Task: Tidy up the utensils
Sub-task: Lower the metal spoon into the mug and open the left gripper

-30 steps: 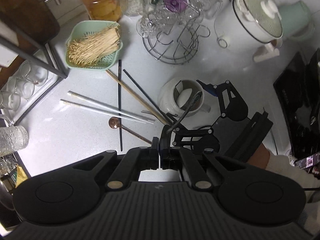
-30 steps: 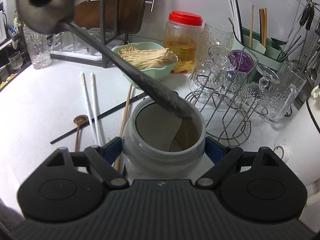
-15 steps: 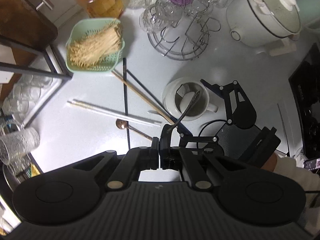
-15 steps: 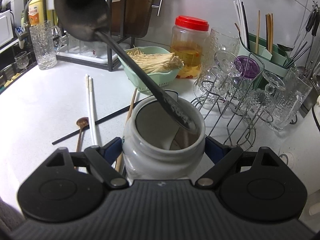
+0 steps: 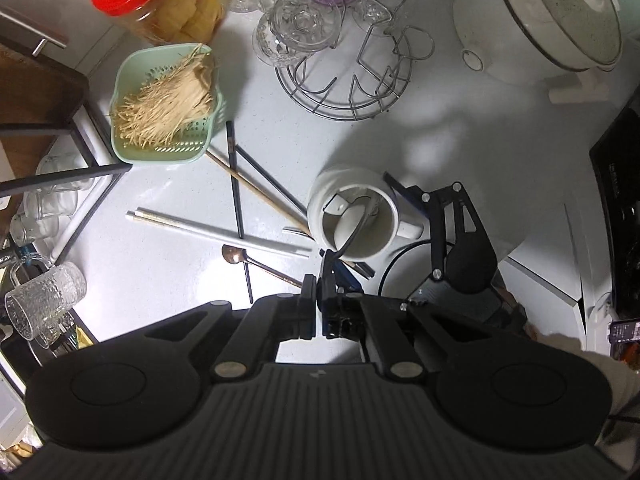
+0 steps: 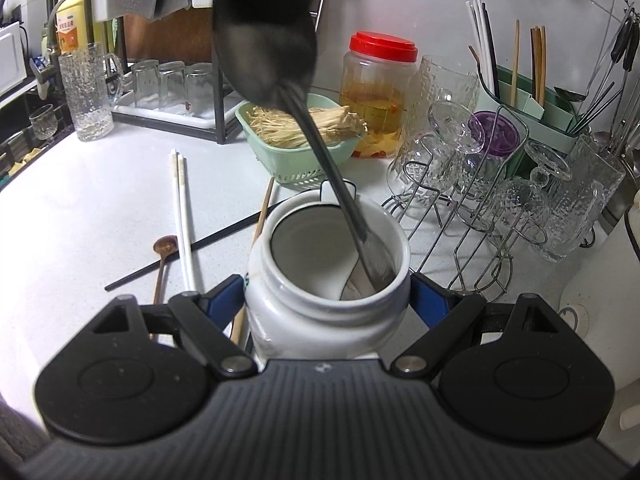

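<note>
My right gripper (image 6: 328, 296) is shut on a white ceramic jar (image 6: 326, 304) standing on the counter; the jar also shows in the left wrist view (image 5: 356, 220). My left gripper (image 5: 318, 308) is shut on the bowl end of a dark metal spoon (image 6: 264, 36), above the jar. The spoon's handle (image 6: 344, 200) reaches down into the jar. A white spoon (image 5: 348, 226) lies inside. White chopsticks (image 5: 208, 230), black chopsticks (image 5: 236, 188), a wooden chopstick (image 5: 256, 190) and a copper spoon (image 5: 256, 262) lie on the counter left of the jar.
A green basket of enoki mushrooms (image 5: 168, 108), a red-lidded jar (image 5: 160, 0), a wire glass rack (image 5: 348, 60) and a white pot (image 5: 548, 20) stand behind. A green utensil holder (image 6: 532, 108) with chopsticks stands at the back right. A dish rack (image 6: 168, 92) is at the left.
My left gripper has swung the dark spoon more upright over the jar, its handle sinking deeper inside. My right gripper still holds the jar.
</note>
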A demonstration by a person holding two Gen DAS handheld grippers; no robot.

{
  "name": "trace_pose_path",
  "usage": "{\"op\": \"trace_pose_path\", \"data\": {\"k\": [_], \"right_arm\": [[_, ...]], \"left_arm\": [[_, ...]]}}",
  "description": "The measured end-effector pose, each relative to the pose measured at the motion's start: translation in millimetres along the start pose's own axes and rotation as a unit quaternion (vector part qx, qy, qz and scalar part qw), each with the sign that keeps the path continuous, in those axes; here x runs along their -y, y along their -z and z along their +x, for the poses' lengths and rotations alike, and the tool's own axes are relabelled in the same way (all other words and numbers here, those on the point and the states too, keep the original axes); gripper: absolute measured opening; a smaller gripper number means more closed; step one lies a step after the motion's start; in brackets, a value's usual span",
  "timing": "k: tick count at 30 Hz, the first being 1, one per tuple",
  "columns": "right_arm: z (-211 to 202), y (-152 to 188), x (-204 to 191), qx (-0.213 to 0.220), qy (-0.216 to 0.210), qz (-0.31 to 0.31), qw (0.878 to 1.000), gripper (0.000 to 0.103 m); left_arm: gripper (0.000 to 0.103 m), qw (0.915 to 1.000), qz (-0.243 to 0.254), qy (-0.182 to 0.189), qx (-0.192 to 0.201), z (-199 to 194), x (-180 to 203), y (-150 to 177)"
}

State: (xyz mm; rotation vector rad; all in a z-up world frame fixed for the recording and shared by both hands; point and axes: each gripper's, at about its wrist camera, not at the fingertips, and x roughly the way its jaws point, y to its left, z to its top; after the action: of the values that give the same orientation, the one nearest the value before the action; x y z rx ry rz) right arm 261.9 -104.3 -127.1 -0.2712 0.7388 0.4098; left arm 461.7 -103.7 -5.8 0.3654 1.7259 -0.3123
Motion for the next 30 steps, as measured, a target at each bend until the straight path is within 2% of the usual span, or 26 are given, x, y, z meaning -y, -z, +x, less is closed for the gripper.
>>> {"op": "trace_pose_path", "data": {"k": [4, 12, 18, 21, 24, 25, 27, 29, 30], "right_arm": [[-0.5, 0.6, -0.2, 0.001, 0.000, 0.005, 1.000, 0.090], [-0.4, 0.5, -0.6, 0.001, 0.003, 0.010, 1.000, 0.090], [0.1, -0.4, -1.3, 0.000, 0.009, 0.020, 1.000, 0.090], [-0.7, 0.2, -1.3, 0.001, 0.013, 0.026, 1.000, 0.090], [-0.5, -0.9, -1.3, -0.002, 0.014, 0.030, 0.999, 0.090], [-0.5, -1.0, -1.2, -0.002, 0.015, 0.032, 0.999, 0.090], [-0.3, -1.3, -1.2, -0.003, 0.016, 0.037, 0.999, 0.090], [-0.5, -1.6, -0.5, -0.002, 0.015, 0.045, 0.999, 0.090], [-1.2, -1.8, 1.0, -0.001, 0.013, 0.051, 0.999, 0.089]], "left_arm": [[0.005, 0.9998, 0.013, 0.012, 0.014, 4.4, 7.7, -14.0], [0.009, 0.9981, 0.054, 0.027, 0.013, 37.9, 31.6, -26.2], [0.009, 0.9955, 0.090, 0.017, 0.023, 52.3, 40.5, -31.6], [0.010, 0.9911, 0.122, 0.023, 0.048, 49.7, 43.7, -30.0], [0.010, 0.9899, 0.127, 0.036, 0.051, 44.5, 41.5, -26.3], [0.011, 0.9870, 0.145, 0.029, 0.063, 41.5, 43.1, -22.4], [0.020, 0.9851, 0.150, 0.017, 0.082, 36.6, 40.1, -16.0], [0.037, 0.9862, 0.138, 0.041, 0.081, 32.0, 29.3, -13.8], [0.037, 0.9857, 0.132, 0.053, 0.090, 27.0, 21.9, -13.0]]}}
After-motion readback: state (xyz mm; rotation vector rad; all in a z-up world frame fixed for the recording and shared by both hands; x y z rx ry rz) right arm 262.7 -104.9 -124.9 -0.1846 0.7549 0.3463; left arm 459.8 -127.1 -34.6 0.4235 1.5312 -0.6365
